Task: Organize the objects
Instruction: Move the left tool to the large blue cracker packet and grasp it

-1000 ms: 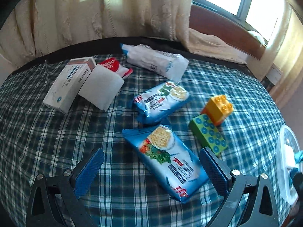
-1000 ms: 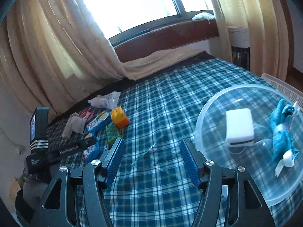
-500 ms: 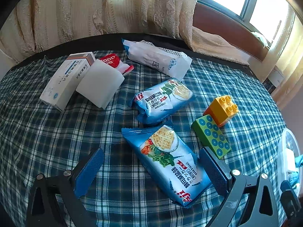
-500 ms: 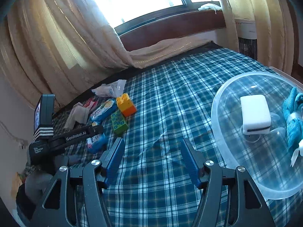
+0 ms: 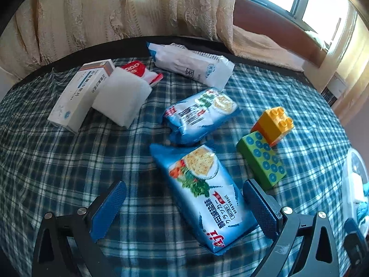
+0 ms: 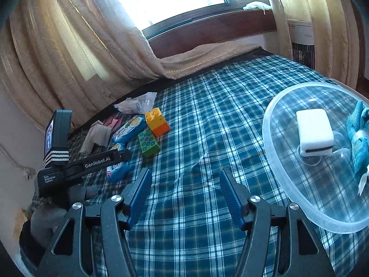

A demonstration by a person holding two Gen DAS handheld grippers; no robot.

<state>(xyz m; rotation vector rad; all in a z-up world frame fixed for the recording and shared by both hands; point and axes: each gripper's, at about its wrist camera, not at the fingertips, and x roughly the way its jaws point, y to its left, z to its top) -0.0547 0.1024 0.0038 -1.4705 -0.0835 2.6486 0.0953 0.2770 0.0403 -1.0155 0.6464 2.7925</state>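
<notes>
My left gripper is open, its jaws either side of the near end of a blue cracker packet lying on the plaid cloth, not gripping it. A second blue packet lies behind it. A green brick and a yellow-orange brick sit to the right. My right gripper is open and empty over bare cloth, left of a clear plastic bowl that holds a white block and a teal cloth. The left gripper also shows in the right wrist view.
A white box, a white pad, a red sachet and a white wrapper lie at the back. Curtains hang behind the table's far edge. A heater stands at the right.
My left gripper has moved forward and lower, so the near cracker packet now lies between its jaws. My right gripper has drifted left, with the bowl shifting to the right of its view.
</notes>
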